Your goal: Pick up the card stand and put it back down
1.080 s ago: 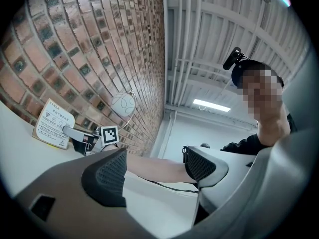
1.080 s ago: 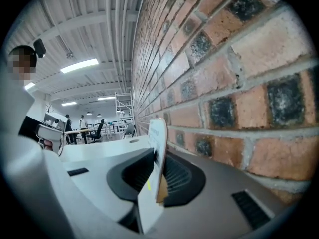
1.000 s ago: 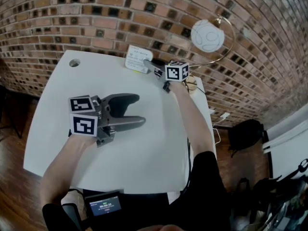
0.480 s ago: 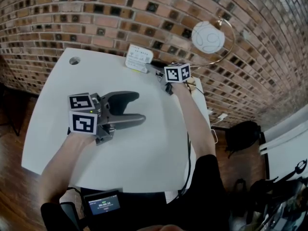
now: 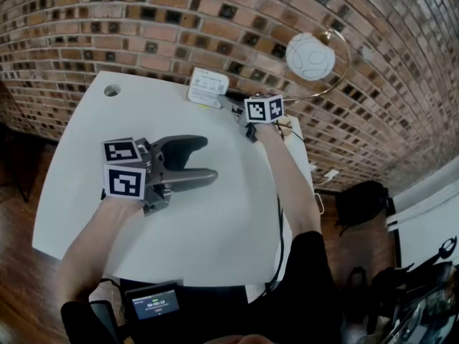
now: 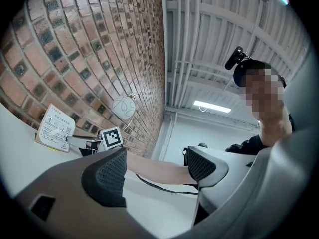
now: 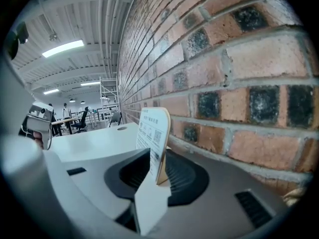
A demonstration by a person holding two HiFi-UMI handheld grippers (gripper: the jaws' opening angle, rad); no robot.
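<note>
We are holding the right claw [image 5: 226,103] at the far edge of the white desk [image 5: 100,149], close under the brick wall [image 5: 143,20], and its jaws are standing partly apart with the card stand [image 7: 154,138] between them. In the right gripper view the card stand is sitting upright on the desk, its printed face turning toward the left pad and its thin wooden edge pointing back at us; the dark pads are lying close on either side of its lower part, and we are not seeing them press on it. From the head view the card stand [image 5: 208,88] is standing just in front of the wall, at the tips of the right claw, well apart from the left claw [image 5: 209,162]. We are resting the left claw on its side near the middle of the desk, with its jaws spread wide and nothing between its pads. A round white lamp globe [image 5: 310,54] is hanging beyond the desk's right corner.
</note>
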